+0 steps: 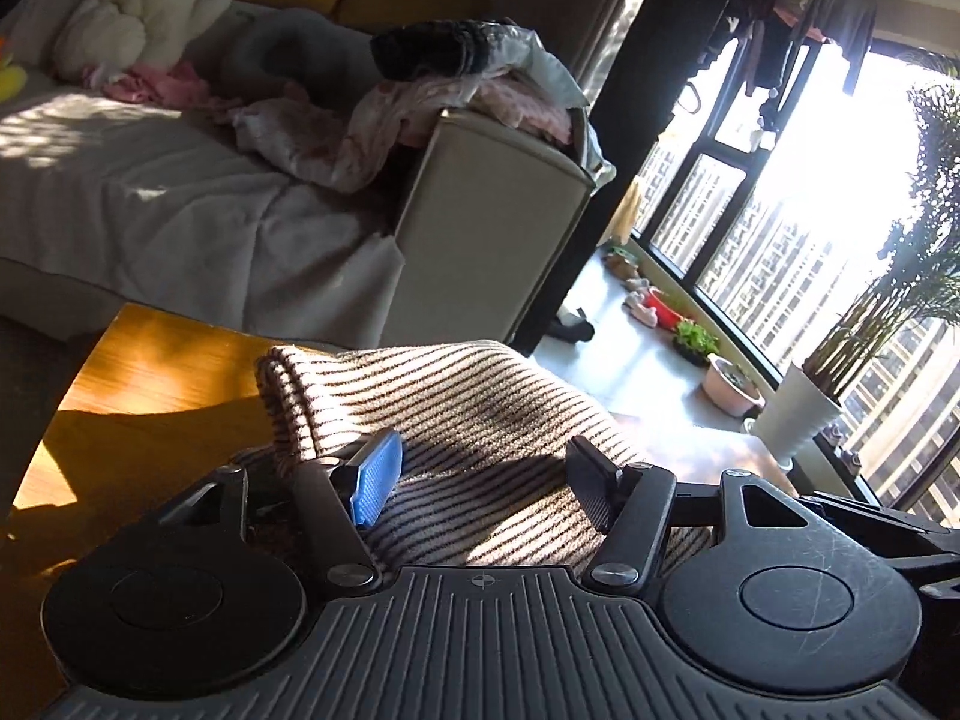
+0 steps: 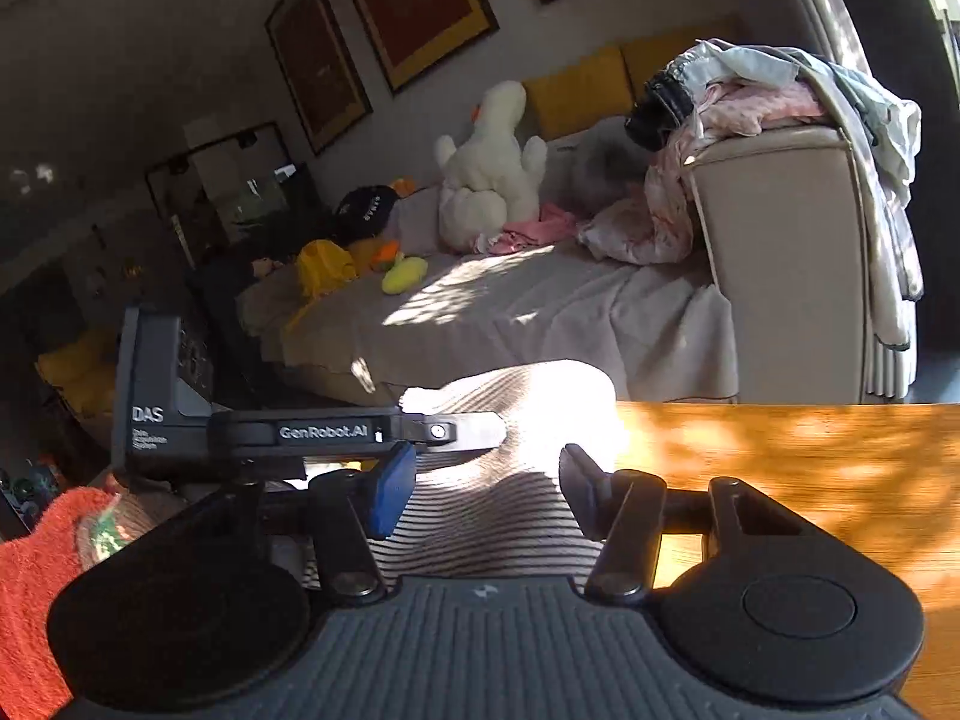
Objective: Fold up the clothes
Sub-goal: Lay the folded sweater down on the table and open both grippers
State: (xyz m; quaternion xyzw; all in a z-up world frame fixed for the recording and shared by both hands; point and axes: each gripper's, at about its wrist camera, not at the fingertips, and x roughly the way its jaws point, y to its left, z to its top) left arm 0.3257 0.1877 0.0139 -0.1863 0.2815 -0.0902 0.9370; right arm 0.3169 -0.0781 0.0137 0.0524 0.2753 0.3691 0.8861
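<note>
A striped garment (image 1: 456, 420) lies folded on the wooden worktop (image 1: 162, 372), its rounded fold edge toward the sofa (image 1: 150, 198). The left gripper (image 1: 480, 474) hovers over it, fingers apart, gripping nothing. The right gripper (image 2: 483, 495) (seen beside the left one) is likewise spread wide above the same sunlit cloth (image 2: 498, 516).
</note>
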